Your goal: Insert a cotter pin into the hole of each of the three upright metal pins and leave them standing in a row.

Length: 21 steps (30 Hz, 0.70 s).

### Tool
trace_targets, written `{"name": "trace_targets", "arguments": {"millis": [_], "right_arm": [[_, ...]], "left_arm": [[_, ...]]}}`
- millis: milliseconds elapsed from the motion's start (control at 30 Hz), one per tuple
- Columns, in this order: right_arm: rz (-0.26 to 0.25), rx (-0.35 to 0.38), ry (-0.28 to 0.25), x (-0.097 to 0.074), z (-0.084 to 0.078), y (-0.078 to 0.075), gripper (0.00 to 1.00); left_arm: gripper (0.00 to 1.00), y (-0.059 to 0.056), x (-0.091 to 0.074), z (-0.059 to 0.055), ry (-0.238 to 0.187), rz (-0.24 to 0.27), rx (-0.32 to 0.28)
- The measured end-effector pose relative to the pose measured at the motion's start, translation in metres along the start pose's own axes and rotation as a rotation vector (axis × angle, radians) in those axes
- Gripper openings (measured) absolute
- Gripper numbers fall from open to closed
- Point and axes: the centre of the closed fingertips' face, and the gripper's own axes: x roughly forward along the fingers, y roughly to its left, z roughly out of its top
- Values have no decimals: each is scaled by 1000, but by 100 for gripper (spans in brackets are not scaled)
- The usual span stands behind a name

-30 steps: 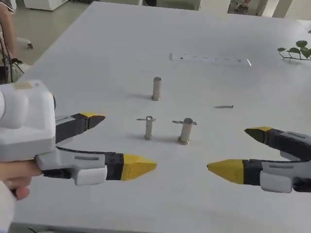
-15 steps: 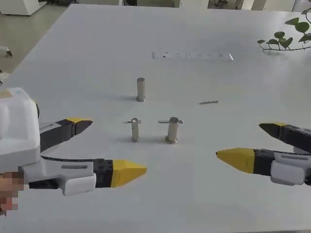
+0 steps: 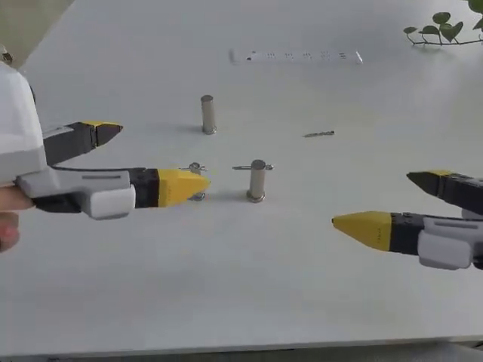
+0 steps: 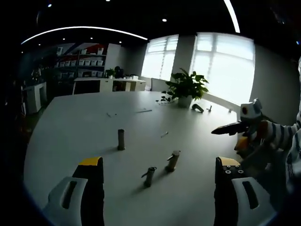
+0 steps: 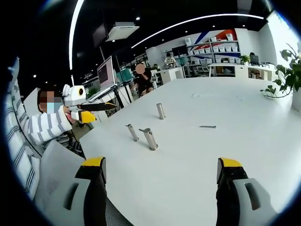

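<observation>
Three upright metal pins stand on the white table (image 3: 249,279). The far pin (image 3: 207,115) has a bare top. The two near pins (image 3: 257,181) (image 3: 196,167) each carry a cotter pin through the top; my left gripper's yellow tip partly covers the left one. A loose cotter pin (image 3: 318,134) lies flat to the right. My left gripper (image 3: 151,157) is open, left of the pins, nothing in it. My right gripper (image 3: 377,200) is open at right, also bare. The left gripper view shows the far pin (image 4: 121,140), both near pins (image 4: 149,176) (image 4: 172,161) and the right gripper (image 4: 235,128).
A white power strip (image 3: 294,56) lies at the table's far side, and a green plant sprig (image 3: 445,26) sits at the far right. In the right gripper view a seated person (image 5: 143,77) is beyond the table's far end.
The headset camera has shifted. My left gripper has moved forward toward the pins, so its near tip now overlaps the left front pin. The right gripper keeps its place relative to the pins.
</observation>
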Motion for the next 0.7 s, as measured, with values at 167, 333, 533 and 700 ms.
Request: {"name": "trace_targets", "arguments": {"millis": [167, 333, 533, 700], "right_arm": [[-10, 23, -12, 0, -1, -6, 96], [0, 74, -56, 7, 4, -10, 95], [9, 59, -31, 12, 0, -8, 94], [-4, 30, 3, 12, -1, -10, 94]], "left_arm": [[95, 6, 13, 24, -72, 20, -45], [94, 10, 27, 35, -53, 25, -14], [92, 25, 46, 40, -26, 37, 5], [87, 36, 66, 35, 36, 20, 52]]}}
